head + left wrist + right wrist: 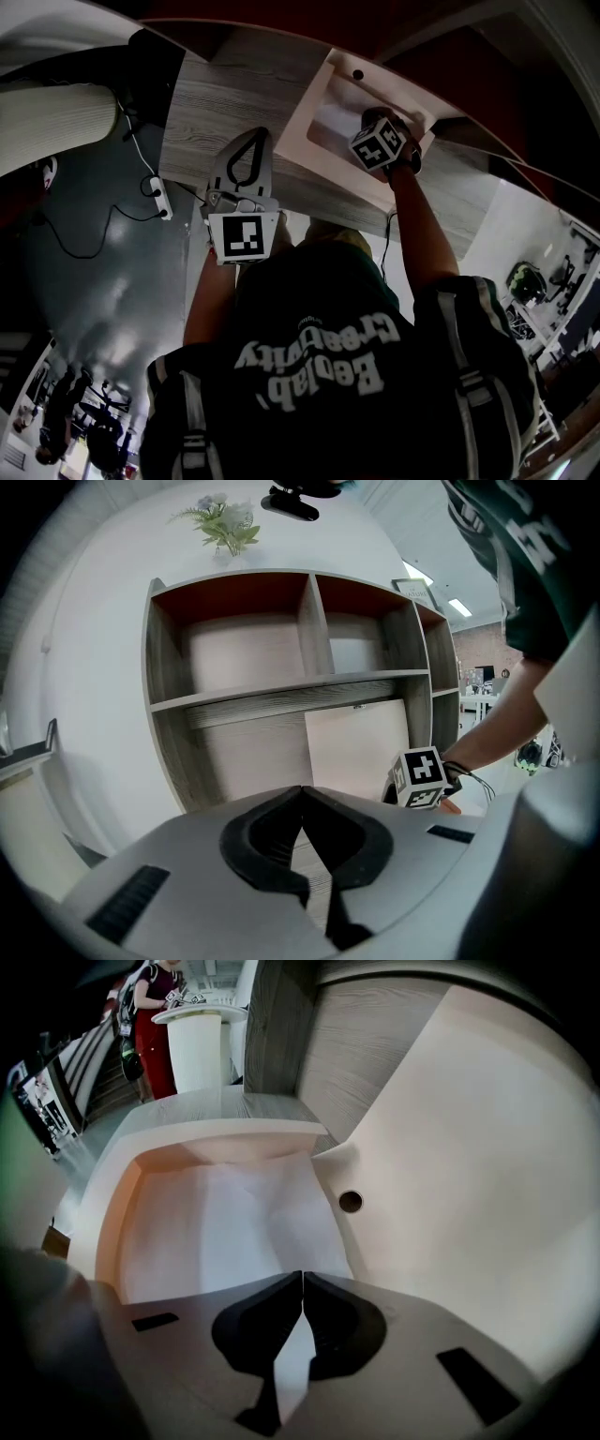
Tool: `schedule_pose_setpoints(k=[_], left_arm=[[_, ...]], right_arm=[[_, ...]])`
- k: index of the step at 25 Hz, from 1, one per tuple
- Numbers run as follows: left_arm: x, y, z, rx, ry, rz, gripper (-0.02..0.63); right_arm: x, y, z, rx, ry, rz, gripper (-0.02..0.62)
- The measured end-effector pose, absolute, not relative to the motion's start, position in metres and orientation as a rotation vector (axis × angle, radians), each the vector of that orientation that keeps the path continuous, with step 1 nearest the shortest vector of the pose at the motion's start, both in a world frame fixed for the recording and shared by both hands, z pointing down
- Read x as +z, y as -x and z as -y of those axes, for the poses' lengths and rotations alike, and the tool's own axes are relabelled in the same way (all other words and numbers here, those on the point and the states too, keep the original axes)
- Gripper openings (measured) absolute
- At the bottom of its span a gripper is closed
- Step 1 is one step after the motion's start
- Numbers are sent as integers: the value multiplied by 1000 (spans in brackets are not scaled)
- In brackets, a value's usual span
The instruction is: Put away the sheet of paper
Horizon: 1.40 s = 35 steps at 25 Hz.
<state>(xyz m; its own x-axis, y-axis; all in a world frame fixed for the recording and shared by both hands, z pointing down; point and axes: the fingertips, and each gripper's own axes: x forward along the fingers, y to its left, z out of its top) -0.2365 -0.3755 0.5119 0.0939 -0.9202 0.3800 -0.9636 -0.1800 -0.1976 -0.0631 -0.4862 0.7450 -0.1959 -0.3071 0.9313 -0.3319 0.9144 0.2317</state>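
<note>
The white sheet of paper [234,1227] lies in an open pale drawer [450,1147], and one part of it rises to my right gripper [302,1277]. That gripper points steeply down into the drawer, its jaws shut with the sheet pinched at their tips. From the head view the right gripper's marker cube [378,145] hangs over the drawer [319,89], with the paper [333,120] pale beneath it. My left gripper [259,137] rests over the wood-grain top, shut and empty. The left gripper [302,791] faces the shelf unit, with the right gripper's cube [419,778] at its right.
The wooden shelf unit [309,682] has several open compartments and a potted plant [225,522] on top. A round hole [350,1201] marks the drawer's wall. A power strip and cables [159,197] lie on the grey floor. A person in red [155,1016] stands by a white pedestal [202,1049].
</note>
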Motion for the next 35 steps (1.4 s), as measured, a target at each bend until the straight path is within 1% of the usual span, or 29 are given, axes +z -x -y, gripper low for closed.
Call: schedule_pose_setpoints(k=[12, 17, 25, 32, 35], left_arm=[[511, 233, 370, 643, -2251, 1935, 18], [498, 227, 366, 650, -2297, 1928, 18], [465, 218, 337, 610, -2391, 1904, 18], [433, 184, 315, 470, -2584, 1783, 18], [425, 160, 306, 398, -2636, 1694, 18]], right_arm=[[753, 62, 455, 65, -372, 1760, 34], [738, 58, 461, 36, -436, 1769, 34], [666, 42, 441, -66, -647, 1848, 34], [556, 26, 391, -246, -957, 1976, 34], [510, 16, 359, -203, -1103, 2058, 34]])
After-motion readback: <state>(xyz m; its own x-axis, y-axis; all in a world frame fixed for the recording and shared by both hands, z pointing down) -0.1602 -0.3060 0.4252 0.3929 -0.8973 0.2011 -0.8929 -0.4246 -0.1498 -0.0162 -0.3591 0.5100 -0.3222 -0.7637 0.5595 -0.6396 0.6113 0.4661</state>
